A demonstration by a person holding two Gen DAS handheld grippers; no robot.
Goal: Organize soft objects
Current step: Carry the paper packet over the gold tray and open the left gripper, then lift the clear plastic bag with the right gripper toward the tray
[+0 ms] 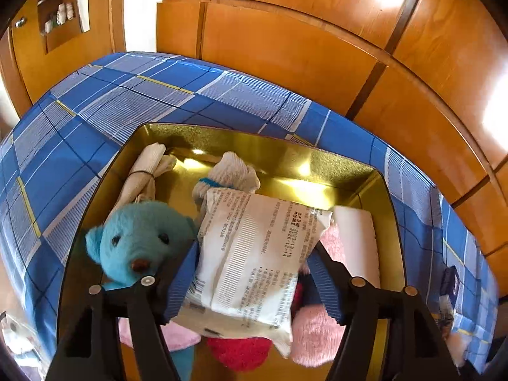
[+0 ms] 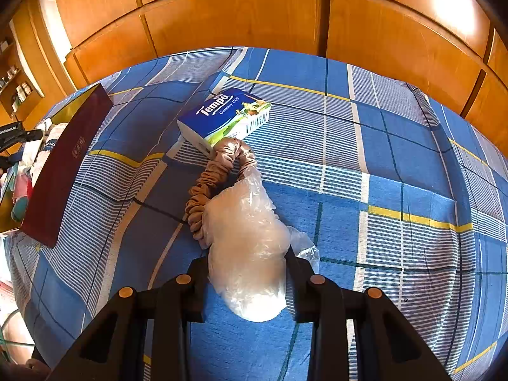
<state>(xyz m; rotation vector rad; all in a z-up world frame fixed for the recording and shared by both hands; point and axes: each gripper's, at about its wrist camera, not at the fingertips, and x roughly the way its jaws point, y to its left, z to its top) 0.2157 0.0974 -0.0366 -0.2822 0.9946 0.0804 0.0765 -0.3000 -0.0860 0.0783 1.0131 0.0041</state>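
My left gripper (image 1: 254, 273) is shut on a white printed soft packet (image 1: 254, 260) and holds it over the gold tin box (image 1: 317, 162). In the box lie a blue teddy bear (image 1: 139, 241), a rolled white cloth (image 1: 143, 174), a white sock (image 1: 231, 174), a white sponge (image 1: 358, 235) and pink (image 1: 314, 336) and red (image 1: 238, 352) plush pieces. My right gripper (image 2: 247, 273) is shut on a clear plastic bag with white filling (image 2: 247, 241) above the bed. A tan scrunchie (image 2: 216, 177) and a Tempo tissue pack (image 2: 225, 117) lie beyond it.
A blue plaid bedsheet (image 2: 381, 165) covers the bed. The box with its dark red side (image 2: 63, 165) stands at the left in the right wrist view. Wooden wardrobe panels (image 1: 317, 47) run behind the bed. Small items lie at the bed's right edge (image 1: 451, 285).
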